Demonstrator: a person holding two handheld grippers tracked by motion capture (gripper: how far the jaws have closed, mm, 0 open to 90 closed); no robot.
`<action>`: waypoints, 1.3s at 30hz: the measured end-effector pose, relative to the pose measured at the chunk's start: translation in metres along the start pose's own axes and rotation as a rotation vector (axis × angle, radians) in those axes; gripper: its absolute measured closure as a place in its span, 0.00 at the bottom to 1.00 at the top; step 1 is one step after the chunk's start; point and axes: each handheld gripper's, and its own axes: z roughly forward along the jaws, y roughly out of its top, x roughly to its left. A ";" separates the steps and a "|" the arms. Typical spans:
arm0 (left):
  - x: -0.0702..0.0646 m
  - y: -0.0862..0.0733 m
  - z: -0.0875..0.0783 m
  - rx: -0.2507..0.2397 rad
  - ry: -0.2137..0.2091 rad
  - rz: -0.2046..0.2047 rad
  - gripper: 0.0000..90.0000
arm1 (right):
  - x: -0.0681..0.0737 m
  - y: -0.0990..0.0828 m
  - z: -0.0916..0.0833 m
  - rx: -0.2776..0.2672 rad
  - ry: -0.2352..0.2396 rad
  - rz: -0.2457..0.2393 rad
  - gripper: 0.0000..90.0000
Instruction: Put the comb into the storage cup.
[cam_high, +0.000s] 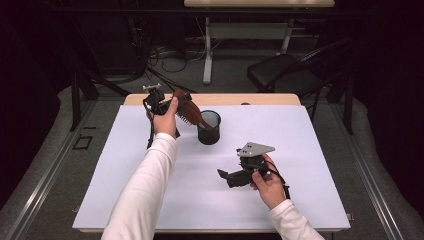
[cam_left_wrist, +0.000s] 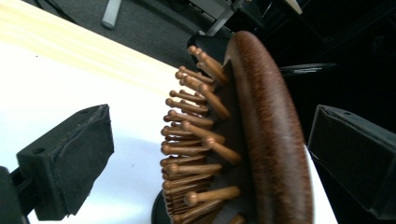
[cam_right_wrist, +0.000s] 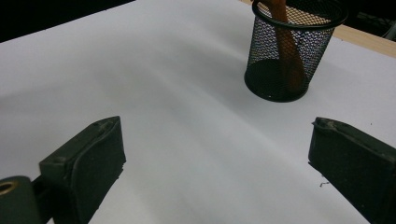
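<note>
A brown wooden hairbrush (cam_high: 189, 113) leans with its handle inside a black mesh cup (cam_high: 209, 128) near the far middle of the white table top. My left gripper (cam_high: 161, 102) is raised at the brush head, open. In the left gripper view the bristled head (cam_left_wrist: 243, 140) lies between the two wide-apart jaws of my left gripper (cam_left_wrist: 215, 121), close to the right one and well away from the left. My right gripper (cam_high: 225, 176) rests low on the table nearer the front, open and with nothing in it. In the right gripper view my right gripper (cam_right_wrist: 217, 130) faces the cup (cam_right_wrist: 289, 51) with the brush handle (cam_right_wrist: 287, 46) inside.
The white sheet (cam_high: 300, 150) covers most of a wooden table whose far edge (cam_high: 250, 99) shows. A black chair (cam_high: 287, 72) and a table leg (cam_high: 207, 50) stand on the floor beyond. White sleeves reach in from the bottom.
</note>
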 end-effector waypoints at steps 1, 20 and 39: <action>0.000 0.000 0.000 -0.002 0.000 0.007 0.00 | 0.000 0.000 0.000 0.001 0.000 0.000 0.04; -0.001 0.004 -0.007 -0.025 -0.003 0.021 0.00 | -0.001 0.000 -0.001 -0.001 -0.005 0.002 0.04; 0.001 0.015 -0.025 -0.037 0.030 0.139 0.00 | 0.001 -0.001 0.001 0.005 -0.005 0.000 0.04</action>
